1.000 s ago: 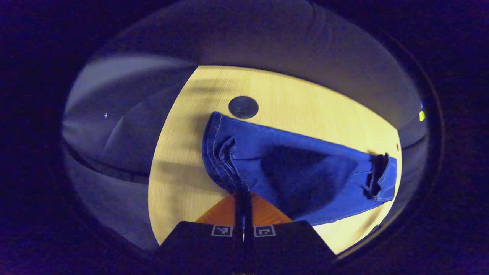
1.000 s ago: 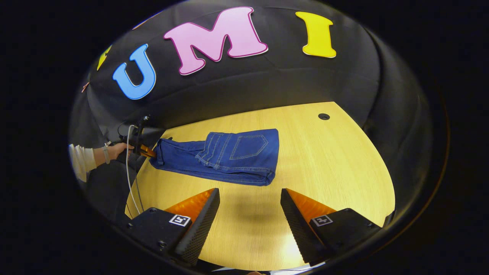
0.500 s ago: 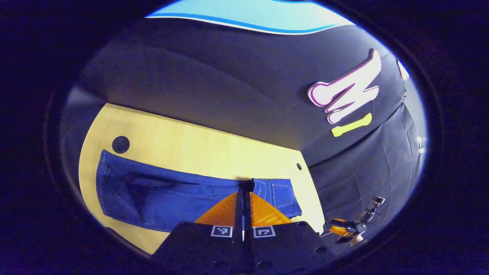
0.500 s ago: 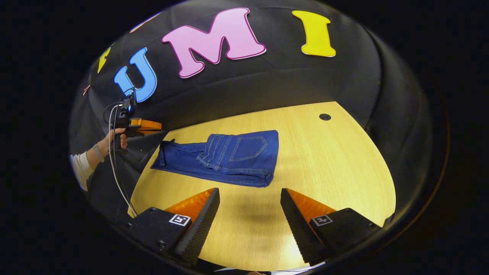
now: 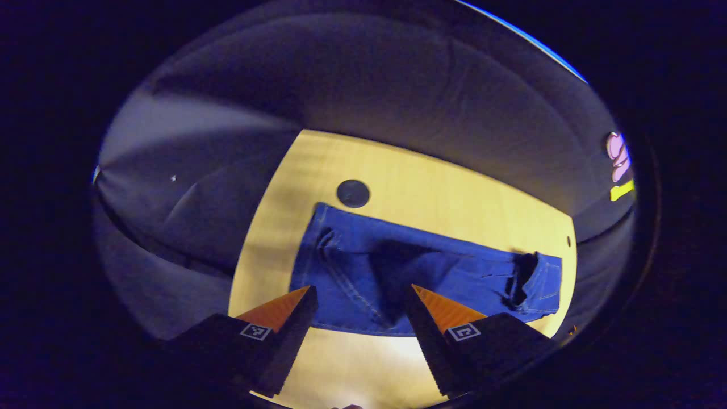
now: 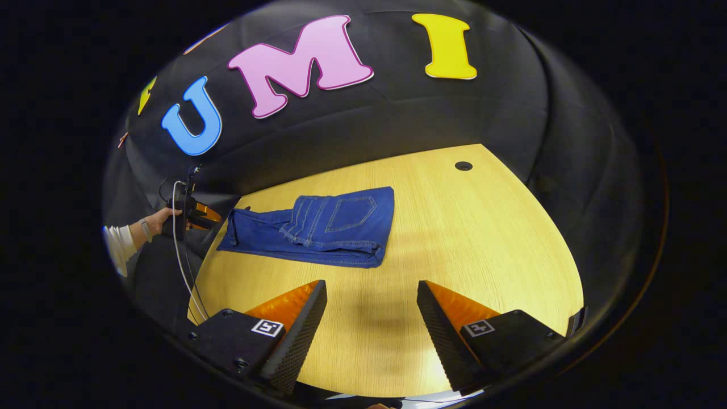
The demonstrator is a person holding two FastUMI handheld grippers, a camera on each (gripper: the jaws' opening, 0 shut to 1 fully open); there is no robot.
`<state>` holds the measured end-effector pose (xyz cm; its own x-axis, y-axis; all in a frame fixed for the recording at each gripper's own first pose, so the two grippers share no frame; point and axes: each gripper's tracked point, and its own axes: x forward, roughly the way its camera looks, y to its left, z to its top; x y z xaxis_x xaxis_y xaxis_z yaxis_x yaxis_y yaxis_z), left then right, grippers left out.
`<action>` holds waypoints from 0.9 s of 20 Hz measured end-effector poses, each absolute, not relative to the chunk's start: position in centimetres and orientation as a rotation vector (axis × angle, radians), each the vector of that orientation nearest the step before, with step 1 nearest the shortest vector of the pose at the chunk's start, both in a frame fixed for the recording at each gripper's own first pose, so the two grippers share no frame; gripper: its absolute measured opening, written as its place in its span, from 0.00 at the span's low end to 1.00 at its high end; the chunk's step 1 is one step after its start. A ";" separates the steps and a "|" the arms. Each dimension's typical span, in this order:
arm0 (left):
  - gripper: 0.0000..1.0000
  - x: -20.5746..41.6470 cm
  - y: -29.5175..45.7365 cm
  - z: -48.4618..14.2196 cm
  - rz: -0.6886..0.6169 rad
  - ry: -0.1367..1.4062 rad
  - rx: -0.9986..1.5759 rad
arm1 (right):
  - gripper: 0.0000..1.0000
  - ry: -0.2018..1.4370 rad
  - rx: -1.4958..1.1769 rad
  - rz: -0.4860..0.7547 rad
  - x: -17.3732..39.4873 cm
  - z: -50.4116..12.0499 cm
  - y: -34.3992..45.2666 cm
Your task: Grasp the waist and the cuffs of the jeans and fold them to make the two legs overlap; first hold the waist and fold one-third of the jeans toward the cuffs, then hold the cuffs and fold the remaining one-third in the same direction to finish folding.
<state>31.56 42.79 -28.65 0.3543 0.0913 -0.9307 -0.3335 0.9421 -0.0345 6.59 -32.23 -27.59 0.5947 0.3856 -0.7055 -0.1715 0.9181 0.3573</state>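
The blue jeans (image 6: 318, 227) lie flat on the wooden table (image 6: 454, 238), legs overlapped. Their waist third is folded over the legs, back pocket (image 6: 349, 213) facing up. In the left gripper view the jeans (image 5: 448, 272) stretch across, cuffs (image 5: 321, 244) at the left end and the folded waist (image 5: 539, 278) at the right. My left gripper (image 5: 360, 292) is open, hovering just above the near edge of the legs by the cuff end, holding nothing. My right gripper (image 6: 372, 284) is open over bare table, well short of the jeans.
A person's hand (image 6: 156, 218) holds the left gripper (image 6: 193, 213) at the table's left end, a white cable hanging below it. Round holes sit in the tabletop (image 6: 463, 166) (image 5: 352, 193). The black cloth wall rings the table.
My left gripper was shut and is now open. It swung up toward the wall, then came back down facing the cuff end. The right gripper shifted only slightly.
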 end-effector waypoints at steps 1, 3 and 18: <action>0.97 31.4 43.0 -29.8 0.293 1.204 -0.225 | 0.99 0.888 0.258 0.329 6.4 -27.9 -31.9; 0.97 30.7 44.4 -31.9 0.309 1.257 -0.225 | 0.99 0.896 0.255 0.333 6.5 -27.9 -31.2; 0.89 31.7 43.2 -36.0 0.221 1.338 -0.295 | 0.99 0.916 0.245 0.309 8.7 -28.4 -29.9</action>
<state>31.72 43.18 -35.96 0.2186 -0.0112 -0.9758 -0.3247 0.9421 -0.0835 8.75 -29.92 -28.38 0.5699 0.3632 -0.7371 -0.1570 0.9286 0.3362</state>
